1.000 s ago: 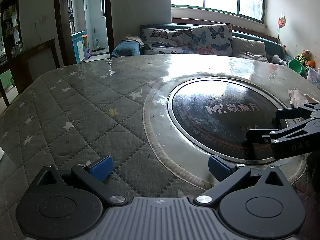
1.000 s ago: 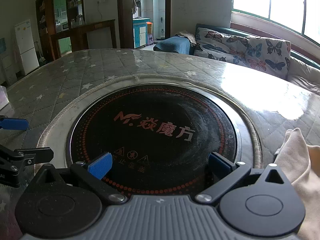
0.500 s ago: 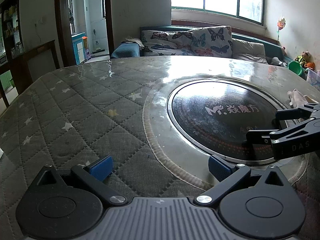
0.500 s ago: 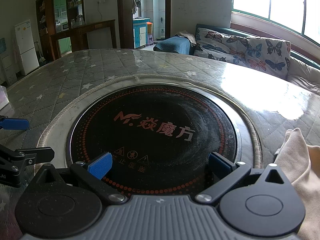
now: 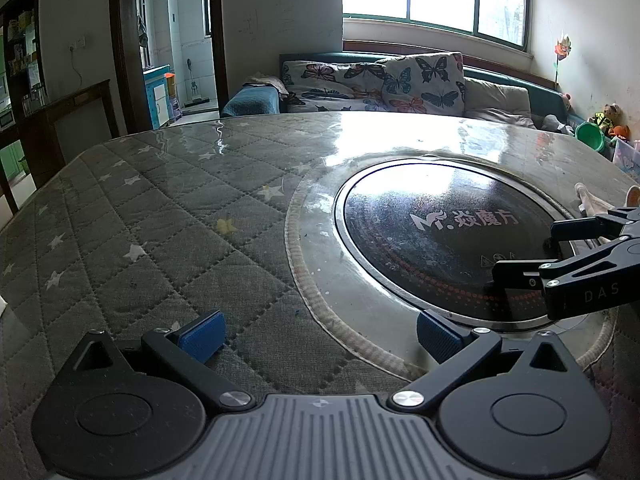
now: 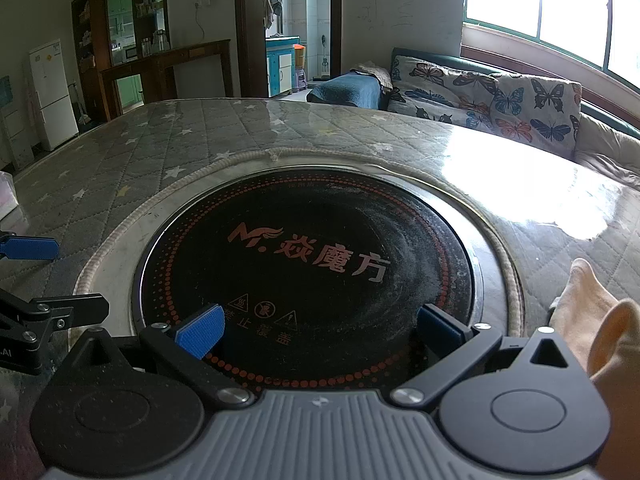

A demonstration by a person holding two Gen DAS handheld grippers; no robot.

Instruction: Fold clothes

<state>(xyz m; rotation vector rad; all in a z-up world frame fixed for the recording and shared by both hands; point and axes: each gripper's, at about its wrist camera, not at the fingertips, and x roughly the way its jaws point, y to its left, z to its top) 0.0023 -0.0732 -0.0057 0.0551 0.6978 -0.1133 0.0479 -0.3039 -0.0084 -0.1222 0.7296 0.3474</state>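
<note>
Left wrist view: left gripper (image 5: 318, 334) spread wide, blue pads (image 5: 202, 336) apart with nothing between them, hovering low over the quilted star-patterned cover (image 5: 132, 216) on the round tabletop (image 5: 400, 132). Ahead and to the right, a black round induction cooktop (image 5: 436, 236) set into the tabletop, printed with a white logo and Chinese characters. At the right edge, right gripper (image 5: 524, 254) seen from the side, black fingers parted, over the near rim of the cooktop. Just behind it, a pale cream garment (image 5: 592, 202) lying on the tabletop at the far right. Beyond the tabletop, a sofa with butterfly-print cushions (image 5: 384, 84) under a window. Right wrist view: right gripper (image 6: 320, 326) likewise wide apart and empty, blue pads (image 6: 202, 330) over the near part of the induction cooktop (image 6: 312, 248). Cream garment (image 6: 600, 320) bunched at the right edge, just beside the right finger, contact not clear. Left gripper (image 6: 32, 276) at the left edge, fingers parted, over the quilted cover (image 6: 132, 160). White refrigerator (image 6: 52, 94) far left
</note>
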